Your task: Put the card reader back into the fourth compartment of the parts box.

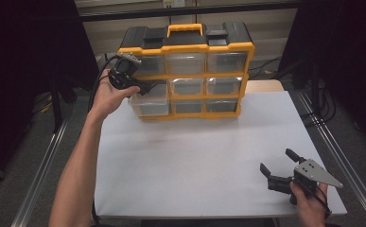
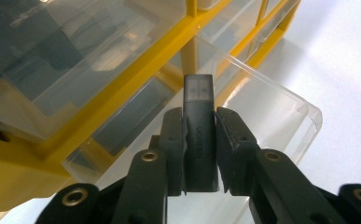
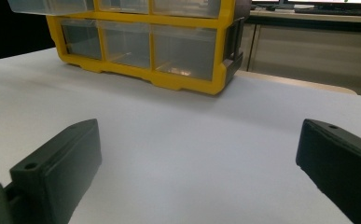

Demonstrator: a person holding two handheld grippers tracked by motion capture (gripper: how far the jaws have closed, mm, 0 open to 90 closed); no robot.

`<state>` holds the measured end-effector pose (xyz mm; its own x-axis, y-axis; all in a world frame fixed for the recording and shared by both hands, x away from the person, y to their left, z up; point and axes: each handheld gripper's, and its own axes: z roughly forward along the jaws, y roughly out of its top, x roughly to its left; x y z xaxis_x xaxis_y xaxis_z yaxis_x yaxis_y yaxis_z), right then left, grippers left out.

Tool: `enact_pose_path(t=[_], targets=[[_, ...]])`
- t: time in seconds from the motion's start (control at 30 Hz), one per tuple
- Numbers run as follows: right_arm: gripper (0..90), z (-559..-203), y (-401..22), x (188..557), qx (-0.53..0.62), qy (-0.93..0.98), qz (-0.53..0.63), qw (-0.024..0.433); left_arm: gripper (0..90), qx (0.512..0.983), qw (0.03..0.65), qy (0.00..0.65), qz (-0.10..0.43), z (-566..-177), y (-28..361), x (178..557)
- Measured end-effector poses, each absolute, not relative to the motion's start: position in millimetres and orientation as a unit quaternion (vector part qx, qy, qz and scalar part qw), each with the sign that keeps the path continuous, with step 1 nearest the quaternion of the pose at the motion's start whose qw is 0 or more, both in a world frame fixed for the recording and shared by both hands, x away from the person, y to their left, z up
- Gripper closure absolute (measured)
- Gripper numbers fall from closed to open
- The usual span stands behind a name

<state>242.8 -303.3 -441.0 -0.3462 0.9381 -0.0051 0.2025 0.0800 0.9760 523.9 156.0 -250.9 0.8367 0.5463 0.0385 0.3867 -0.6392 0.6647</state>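
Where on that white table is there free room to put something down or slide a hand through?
The widest free patch of the white table lies between the yellow drawer cabinet at the back and the near edge, left of the open right hand-held gripper. It is crowded at the cabinet's left, where the left hand-held gripper, shut on a dark adapter, hangs over the pulled-out clear drawer.

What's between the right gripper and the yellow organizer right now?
Nothing: in the right gripper view, only bare white table stretches from the open right gripper to the yellow organizer. The high view shows the same bare stretch.
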Motion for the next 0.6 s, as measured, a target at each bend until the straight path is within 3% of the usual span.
enact_pose_path(t=[0.6], targets=[[0.2,-441.1,-303.0,242.6,0.442,0.644,0.512,0.358,73.6,0.909,0.301,0.266,0.110,-264.5,150.9,527.8]])
